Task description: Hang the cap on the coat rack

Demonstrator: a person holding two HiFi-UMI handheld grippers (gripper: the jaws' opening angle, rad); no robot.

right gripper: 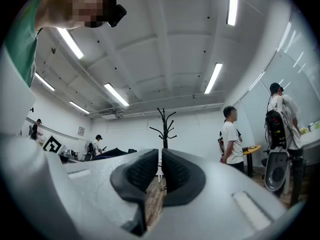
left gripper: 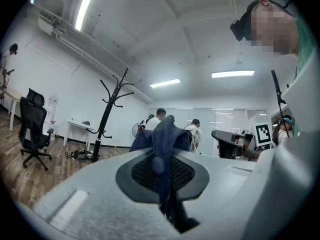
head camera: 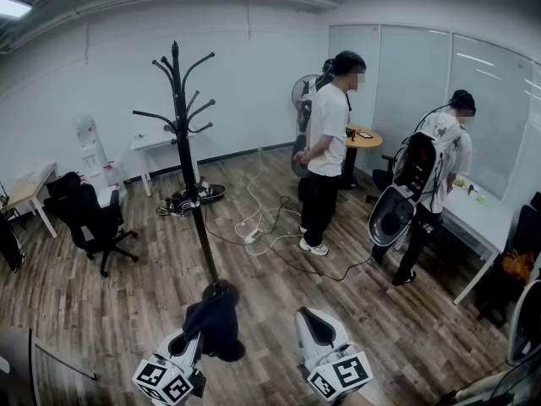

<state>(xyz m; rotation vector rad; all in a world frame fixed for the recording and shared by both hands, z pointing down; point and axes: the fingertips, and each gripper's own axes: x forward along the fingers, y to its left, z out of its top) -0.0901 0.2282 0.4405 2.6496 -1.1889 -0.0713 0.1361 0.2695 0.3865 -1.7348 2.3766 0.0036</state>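
The only print in sight is the black-and-white square patterns on each gripper's marker cube; they carry no letters. A small sign hangs on the far wall in the right gripper view, and it may bear writing, but it is too small to read.

The left gripper is pressed together on the cap, pinching a fold of its dark blue cloth between the black pads. The rest of the cap bunches up above and beyond the jaw tips, rising to a soft peak. In the head view the cap hangs just ahead of this gripper, low in the picture, and covers the foot of the coat rack. The rack is a black pole with curved hooks at the top and part-way down, and all the hooks are bare. It stands upright on the wood floor.

The right gripper holds nothing. Its ribbed pads stand all but together with only a thin slit between them, and floor shows through that slit. It sits beside the cap, to the right of it and apart from it.

Two people stand farther back near a round table, facing away.
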